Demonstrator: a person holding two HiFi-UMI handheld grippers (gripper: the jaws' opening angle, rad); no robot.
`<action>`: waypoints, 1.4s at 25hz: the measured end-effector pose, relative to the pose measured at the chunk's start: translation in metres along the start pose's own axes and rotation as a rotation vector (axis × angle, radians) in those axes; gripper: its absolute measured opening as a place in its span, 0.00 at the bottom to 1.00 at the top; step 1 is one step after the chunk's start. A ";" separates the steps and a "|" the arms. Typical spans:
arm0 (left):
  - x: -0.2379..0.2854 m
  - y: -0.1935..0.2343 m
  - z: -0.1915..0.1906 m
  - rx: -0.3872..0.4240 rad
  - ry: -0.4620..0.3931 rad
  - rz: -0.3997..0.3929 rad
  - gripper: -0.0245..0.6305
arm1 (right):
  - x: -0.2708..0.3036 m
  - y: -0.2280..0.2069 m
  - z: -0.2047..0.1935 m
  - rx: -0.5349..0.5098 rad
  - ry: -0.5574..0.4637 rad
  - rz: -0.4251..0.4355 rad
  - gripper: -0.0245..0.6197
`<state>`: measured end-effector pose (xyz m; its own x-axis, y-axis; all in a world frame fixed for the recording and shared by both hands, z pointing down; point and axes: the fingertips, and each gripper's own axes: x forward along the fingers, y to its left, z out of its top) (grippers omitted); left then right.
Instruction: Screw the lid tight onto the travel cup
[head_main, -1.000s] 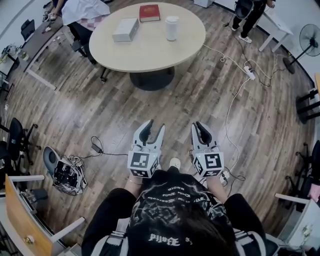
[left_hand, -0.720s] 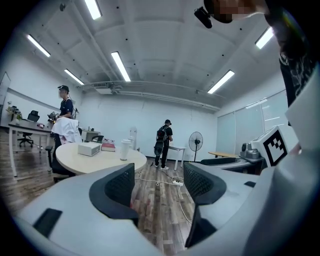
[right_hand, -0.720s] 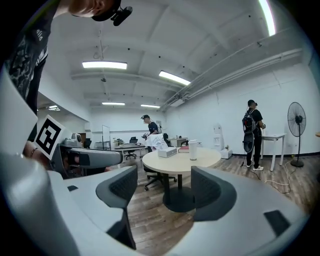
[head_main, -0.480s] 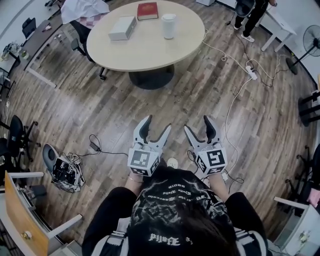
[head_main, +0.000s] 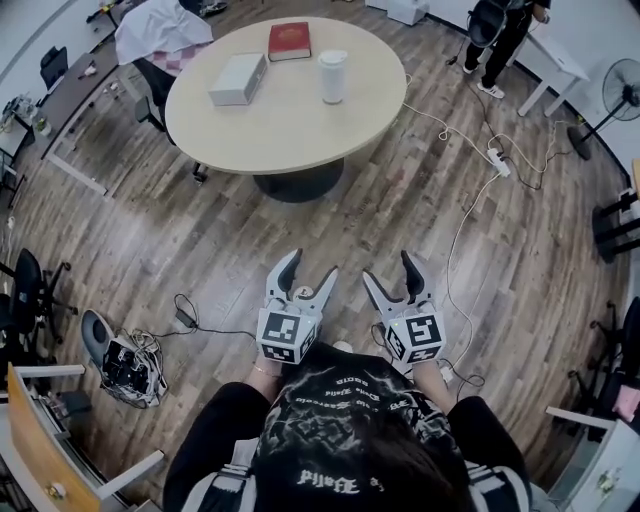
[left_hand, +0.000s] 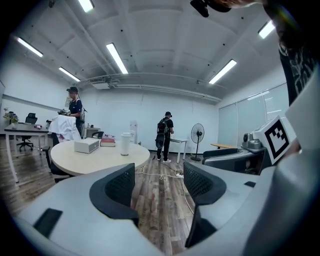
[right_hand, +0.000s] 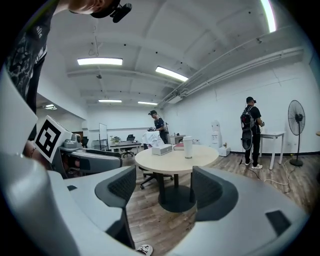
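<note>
Left gripper, right gripper: two just opened, empty; one travel cup.

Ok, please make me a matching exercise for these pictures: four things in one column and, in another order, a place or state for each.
Things:
1. travel cup
2. book
3. box
4. left gripper

Places or states:
A. red, at the far edge of the round table
B. jaws apart, empty, above the floor
C. upright on the table, right of the box
D. white, flat, on the table's left part

Pairs: 1-C; 2-A; 3-D; 4-B.

The left gripper's jaws have just been opening, nothing between them.
</note>
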<state>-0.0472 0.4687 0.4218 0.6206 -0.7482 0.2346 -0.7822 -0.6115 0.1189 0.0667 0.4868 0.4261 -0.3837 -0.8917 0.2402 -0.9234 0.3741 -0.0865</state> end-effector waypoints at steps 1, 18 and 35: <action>0.007 0.007 0.003 -0.004 -0.002 -0.007 0.51 | 0.010 -0.002 0.003 -0.001 0.002 -0.004 0.57; 0.125 0.133 0.039 0.043 0.004 -0.198 0.51 | 0.165 -0.020 0.025 -0.010 0.040 -0.156 0.56; 0.177 0.179 0.037 0.022 0.026 -0.205 0.51 | 0.224 -0.046 0.037 -0.006 0.042 -0.186 0.56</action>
<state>-0.0753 0.2176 0.4487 0.7646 -0.6009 0.2330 -0.6384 -0.7558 0.1460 0.0228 0.2599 0.4482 -0.2049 -0.9342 0.2921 -0.9783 0.2050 -0.0306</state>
